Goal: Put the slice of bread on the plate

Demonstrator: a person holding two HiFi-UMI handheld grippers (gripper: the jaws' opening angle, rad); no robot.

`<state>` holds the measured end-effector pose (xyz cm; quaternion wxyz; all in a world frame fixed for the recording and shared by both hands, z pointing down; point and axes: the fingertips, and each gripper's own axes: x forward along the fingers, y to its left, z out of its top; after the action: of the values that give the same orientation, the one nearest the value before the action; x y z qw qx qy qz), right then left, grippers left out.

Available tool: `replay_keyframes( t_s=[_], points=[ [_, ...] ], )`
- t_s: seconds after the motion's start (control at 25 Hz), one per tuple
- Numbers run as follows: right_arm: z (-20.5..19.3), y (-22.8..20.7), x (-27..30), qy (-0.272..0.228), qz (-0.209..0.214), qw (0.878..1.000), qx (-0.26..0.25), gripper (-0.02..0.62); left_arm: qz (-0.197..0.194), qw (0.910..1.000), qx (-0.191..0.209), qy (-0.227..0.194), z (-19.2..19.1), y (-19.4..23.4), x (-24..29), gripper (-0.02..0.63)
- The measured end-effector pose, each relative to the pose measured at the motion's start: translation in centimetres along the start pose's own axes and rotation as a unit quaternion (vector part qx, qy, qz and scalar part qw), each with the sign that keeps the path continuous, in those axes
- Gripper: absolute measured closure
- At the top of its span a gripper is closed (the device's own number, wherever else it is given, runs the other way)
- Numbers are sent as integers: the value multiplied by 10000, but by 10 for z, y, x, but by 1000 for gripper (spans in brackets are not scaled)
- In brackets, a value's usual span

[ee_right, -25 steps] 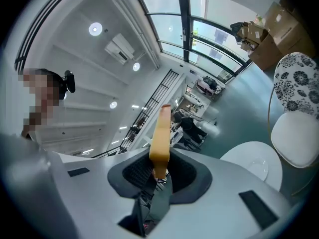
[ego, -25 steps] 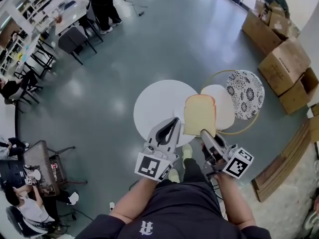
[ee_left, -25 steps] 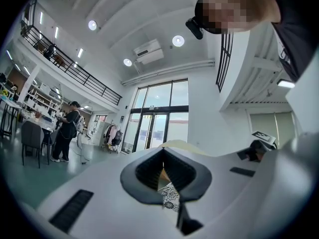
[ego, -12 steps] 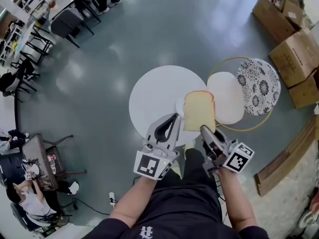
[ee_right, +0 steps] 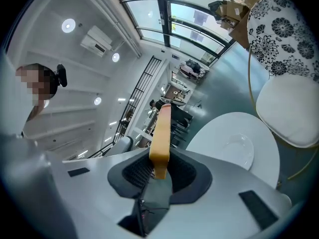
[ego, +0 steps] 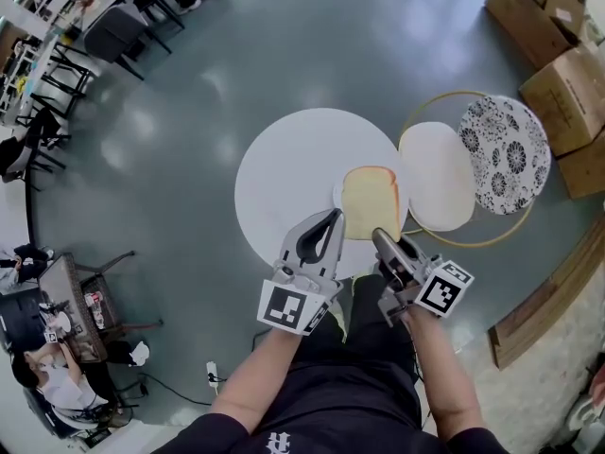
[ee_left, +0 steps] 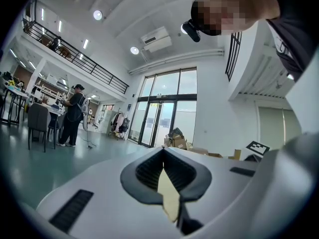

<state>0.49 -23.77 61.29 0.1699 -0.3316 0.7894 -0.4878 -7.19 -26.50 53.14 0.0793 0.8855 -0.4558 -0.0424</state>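
Spreading under everything is a grey floor [ego: 284,55], with cardboard boxes [ego: 567,55] stacked at the upper right of the head view. A round white bench [ego: 284,168] stands in front of the person. Just beside it on the right is a gold-rimmed seat carrying a plain white cushion [ego: 438,176] and a black-and-white patterned cushion [ego: 504,154].

A small white plate [ee_right: 241,151] lies on the bench near its right edge. The slice of bread [ego: 371,201] is over that plate and hides most of it in the head view; I cannot tell whether the two touch.

The right gripper [ego: 383,241] has its jaws clenched on the slice's near edge, and its own view shows the bread edge-on between the pads. The left gripper [ego: 333,218] sits just beside the slice's left edge. Its jaws are closed tip to tip, with a pale sliver in the gap behind the tips that I cannot identify.
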Motion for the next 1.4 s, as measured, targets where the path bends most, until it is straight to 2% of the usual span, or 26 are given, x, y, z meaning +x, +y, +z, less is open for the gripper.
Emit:
replay_keyframes(
  t_s=[0.72,1.08,1.4],
  points=[
    [-28,-104,33,462,-413,9976,319,506,136,9996,-58,222,-65,21,30,600],
    [-43,-139,44,697,-752,9931,565,506,187,9992,-63,336,-79,32,36,600],
    [-48,-162,46,865,-866,9903,657,506,232,9988,-73,414,-85,34,42,600]
  ],
)
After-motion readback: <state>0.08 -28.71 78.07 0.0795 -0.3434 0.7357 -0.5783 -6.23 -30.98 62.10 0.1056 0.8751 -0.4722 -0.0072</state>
